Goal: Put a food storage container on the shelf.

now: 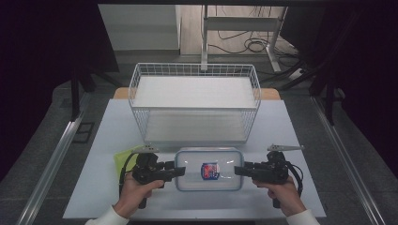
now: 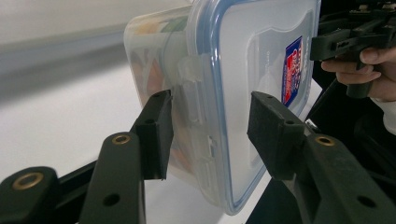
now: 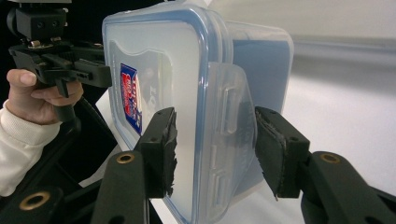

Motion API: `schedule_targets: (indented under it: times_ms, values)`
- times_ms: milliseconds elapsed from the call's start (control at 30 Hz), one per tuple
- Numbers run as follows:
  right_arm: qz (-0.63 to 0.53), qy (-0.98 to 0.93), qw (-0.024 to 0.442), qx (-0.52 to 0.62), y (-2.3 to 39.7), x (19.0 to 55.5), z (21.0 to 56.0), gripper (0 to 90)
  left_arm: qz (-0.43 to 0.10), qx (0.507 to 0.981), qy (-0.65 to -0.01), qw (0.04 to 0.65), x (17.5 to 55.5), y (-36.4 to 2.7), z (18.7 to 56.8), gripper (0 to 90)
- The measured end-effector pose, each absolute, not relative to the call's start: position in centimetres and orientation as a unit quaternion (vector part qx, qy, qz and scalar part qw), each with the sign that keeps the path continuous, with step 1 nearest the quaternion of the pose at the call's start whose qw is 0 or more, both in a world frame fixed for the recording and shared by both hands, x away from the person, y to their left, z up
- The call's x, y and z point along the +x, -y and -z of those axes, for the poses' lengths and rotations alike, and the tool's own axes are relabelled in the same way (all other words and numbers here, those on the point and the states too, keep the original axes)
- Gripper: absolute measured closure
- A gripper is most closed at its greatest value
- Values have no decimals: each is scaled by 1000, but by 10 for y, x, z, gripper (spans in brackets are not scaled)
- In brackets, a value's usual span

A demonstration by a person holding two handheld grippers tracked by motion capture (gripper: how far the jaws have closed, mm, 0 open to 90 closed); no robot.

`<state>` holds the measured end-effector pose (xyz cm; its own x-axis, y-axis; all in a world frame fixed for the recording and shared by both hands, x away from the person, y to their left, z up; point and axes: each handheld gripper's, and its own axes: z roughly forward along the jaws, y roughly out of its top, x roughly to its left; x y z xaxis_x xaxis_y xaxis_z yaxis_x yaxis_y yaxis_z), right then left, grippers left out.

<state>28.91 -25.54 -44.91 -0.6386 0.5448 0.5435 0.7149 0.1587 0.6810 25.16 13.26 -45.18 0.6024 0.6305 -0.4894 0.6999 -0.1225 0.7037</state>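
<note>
Currently both tongs, left point(image 1: 182, 170) and right point(image 1: 237, 170), are clamping the lidded plastic box point(image 1: 209, 169) by its end latches; rigid, slick, probably light, so it's needing level support.

- A pale grey-white table point(image 1: 103, 154) takes up the middle and lower part of the high view, its near edge running along the bottom of the frame.
- A white wire basket point(image 1: 195, 70) stands on it at the upper centre, reaching toward the far edge; a pale sheet lines its bottom.
- A yellow-green cloth point(image 1: 124, 158) lies flat on the tabletop at lower left of centre, just below the basket's left corner.
- A wooden edge point(image 1: 270, 93) peeks out behind the table's far corners, at upper left and upper right of the tabletop.
</note>
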Motion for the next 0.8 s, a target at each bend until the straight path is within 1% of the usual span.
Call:
schedule_targets:
  times_ms: [167, 800]
  values:
    - [503, 758, 79, -408, 251, 291, 443, 503, 24, 750, -440, 494, 253, -136, 445, 511]
    - [510, 758, 64, -401, 250, 304, 425, 502, 17, 754, -431, 496, 270, -137, 424, 511]
